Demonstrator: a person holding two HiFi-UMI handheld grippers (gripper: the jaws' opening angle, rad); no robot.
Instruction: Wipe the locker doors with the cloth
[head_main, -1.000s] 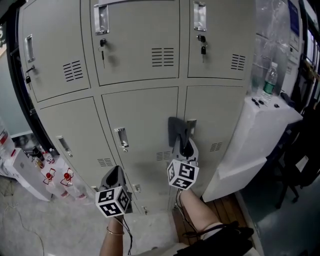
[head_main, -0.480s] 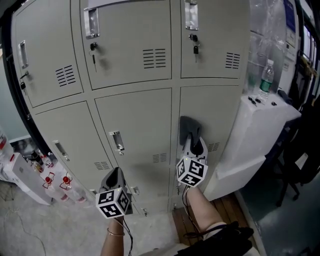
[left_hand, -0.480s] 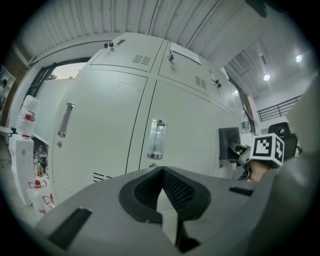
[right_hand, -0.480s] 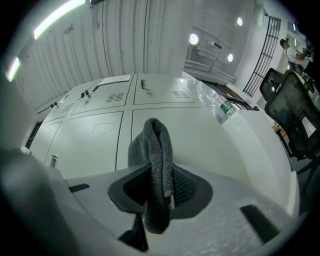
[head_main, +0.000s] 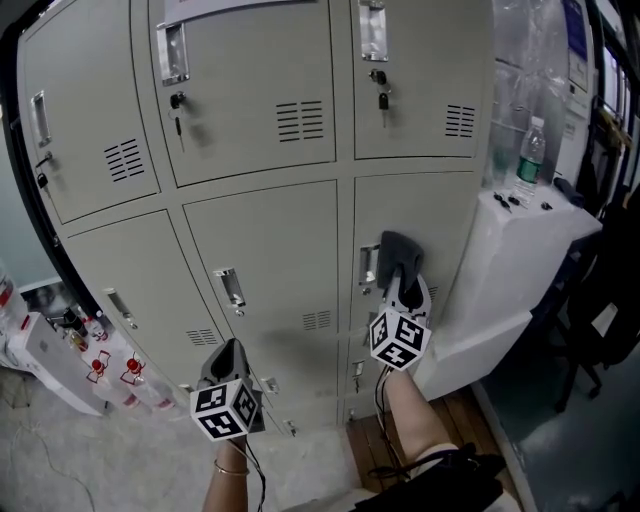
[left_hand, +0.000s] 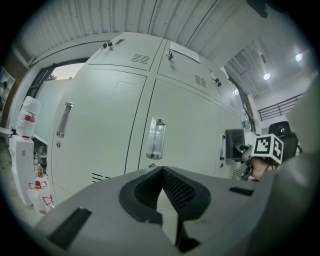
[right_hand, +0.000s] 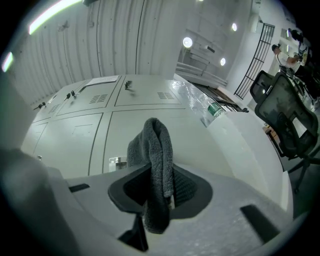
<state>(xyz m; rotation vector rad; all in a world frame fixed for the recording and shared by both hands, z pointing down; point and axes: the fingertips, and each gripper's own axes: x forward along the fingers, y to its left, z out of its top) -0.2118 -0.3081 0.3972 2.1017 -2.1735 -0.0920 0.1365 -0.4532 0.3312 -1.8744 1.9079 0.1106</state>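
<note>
**Cloth at the lower right door, beside its handle**

The right gripper (head_main: 401, 287) sits in the middle right of the head view. Its jaws are clamped on a folded grey cloth (head_main: 397, 251), which stands up out of them in the right gripper view (right_hand: 156, 159). The free end of the cloth appears to lie against the lower right locker door (head_main: 445, 215), just beside the metal handle (head_main: 368, 265).

The left gripper (head_main: 229, 352) hangs low in the lower left of the frame, apart from the lockers. Its jaws are together with nothing between them (left_hand: 161, 192).

To wipe well, the cloth should probably be pressed flat so that the pile bears on the panel, not the hard jaw tips. Long overlapping strokes across the door would suit. The handle and the vent slots (head_main: 432, 294) below will likely snag the fold, so they are best skirted or dabbed around. The grip looks firm enough, but much of the cloth sticks out past the jaws and may flop over under a sideways drag.
</note>
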